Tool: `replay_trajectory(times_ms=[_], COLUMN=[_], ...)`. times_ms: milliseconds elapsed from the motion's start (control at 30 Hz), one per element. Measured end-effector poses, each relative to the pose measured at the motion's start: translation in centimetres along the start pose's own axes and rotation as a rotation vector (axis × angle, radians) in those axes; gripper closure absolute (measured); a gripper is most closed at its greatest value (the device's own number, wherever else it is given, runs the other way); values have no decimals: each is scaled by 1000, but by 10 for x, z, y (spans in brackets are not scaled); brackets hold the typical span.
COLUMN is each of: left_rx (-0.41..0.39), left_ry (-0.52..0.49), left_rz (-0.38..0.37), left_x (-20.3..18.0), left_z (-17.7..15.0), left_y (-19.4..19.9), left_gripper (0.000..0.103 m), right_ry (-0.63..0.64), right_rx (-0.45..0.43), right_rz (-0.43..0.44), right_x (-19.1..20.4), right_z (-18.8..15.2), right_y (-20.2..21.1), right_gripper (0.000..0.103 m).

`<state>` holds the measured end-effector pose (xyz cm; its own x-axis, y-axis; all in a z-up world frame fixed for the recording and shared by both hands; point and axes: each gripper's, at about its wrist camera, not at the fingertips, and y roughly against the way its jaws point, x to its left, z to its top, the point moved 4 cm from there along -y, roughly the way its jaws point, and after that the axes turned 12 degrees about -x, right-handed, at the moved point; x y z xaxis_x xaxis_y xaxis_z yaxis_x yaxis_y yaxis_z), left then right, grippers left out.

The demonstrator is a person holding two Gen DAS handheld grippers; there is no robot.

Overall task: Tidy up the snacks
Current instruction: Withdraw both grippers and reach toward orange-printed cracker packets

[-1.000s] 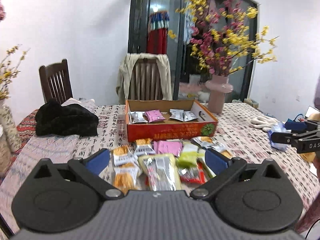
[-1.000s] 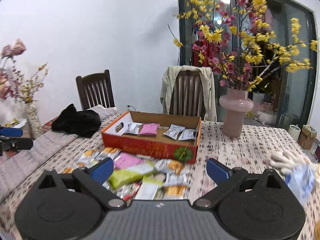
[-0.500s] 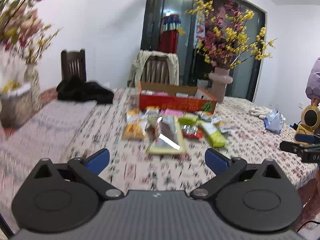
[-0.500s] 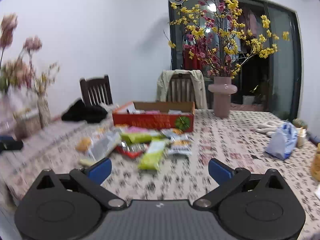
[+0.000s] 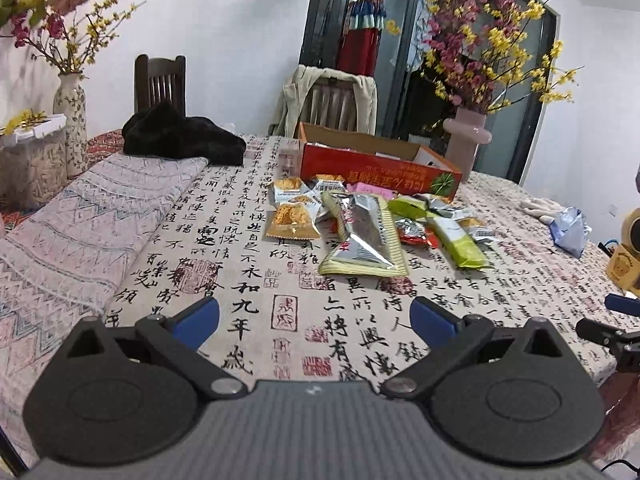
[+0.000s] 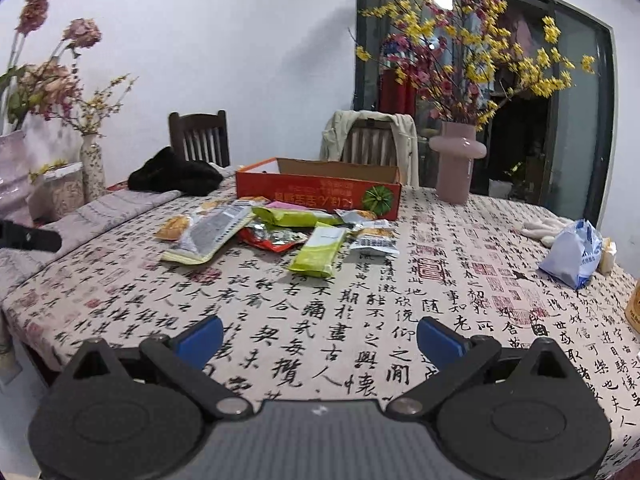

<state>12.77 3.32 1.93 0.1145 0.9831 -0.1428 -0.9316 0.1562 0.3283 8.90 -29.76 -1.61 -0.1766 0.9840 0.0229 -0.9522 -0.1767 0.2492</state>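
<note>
Several snack packets lie in a loose pile on the calligraphy tablecloth in front of an open orange cardboard box (image 5: 376, 168) (image 6: 316, 194). The pile holds a long silver and yellow packet (image 5: 362, 236) (image 6: 212, 232), a green packet (image 5: 458, 240) (image 6: 320, 250) and an orange packet (image 5: 292, 222). My left gripper (image 5: 314, 318) is open and empty, low over the table's near edge, short of the pile. My right gripper (image 6: 318, 338) is open and empty, also near the front edge. The box's contents are hidden from here.
A pink vase of flowers (image 6: 456, 168) stands right of the box. A black garment (image 5: 180, 136) lies on a folded cloth at the left. A blue and white bag (image 6: 574, 252) and white gloves (image 6: 546, 226) lie at the right. Chairs stand behind the table.
Both grippers have pulled back from over the snack pile toward the near edge of the table and dropped lower. Both stay open and empty.
</note>
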Motion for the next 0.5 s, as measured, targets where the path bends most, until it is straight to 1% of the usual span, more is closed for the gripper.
replay_trajectory(times_ms=[167, 267, 300, 333, 400, 500], left_rx=[7, -2, -6, -9, -3, 12], left_ry=[-20, -34, -41, -48, -55, -61], left_rz=[-2, 1, 9, 18, 47, 50], left_x=[0, -1, -1, 0, 1, 3], left_z=[12, 22, 26, 30, 37, 48], left_y=[-28, -48, -56, -64, -83, -111], left_gripper=[0, 0, 1, 2, 10, 14], right_ry=[-29, -38, -38, -36, -34, -36], right_rx=[15, 16, 15, 16, 21, 31], right_rz=[-36, -25, -24, -23, -21, -27], right_x=[-13, -20, -21, -23, -28, -35], right_z=[7, 17, 21, 25, 33, 43], right_y=[-27, -44, -49, -56, -70, -95], right_gripper=[0, 3, 6, 8, 9, 10])
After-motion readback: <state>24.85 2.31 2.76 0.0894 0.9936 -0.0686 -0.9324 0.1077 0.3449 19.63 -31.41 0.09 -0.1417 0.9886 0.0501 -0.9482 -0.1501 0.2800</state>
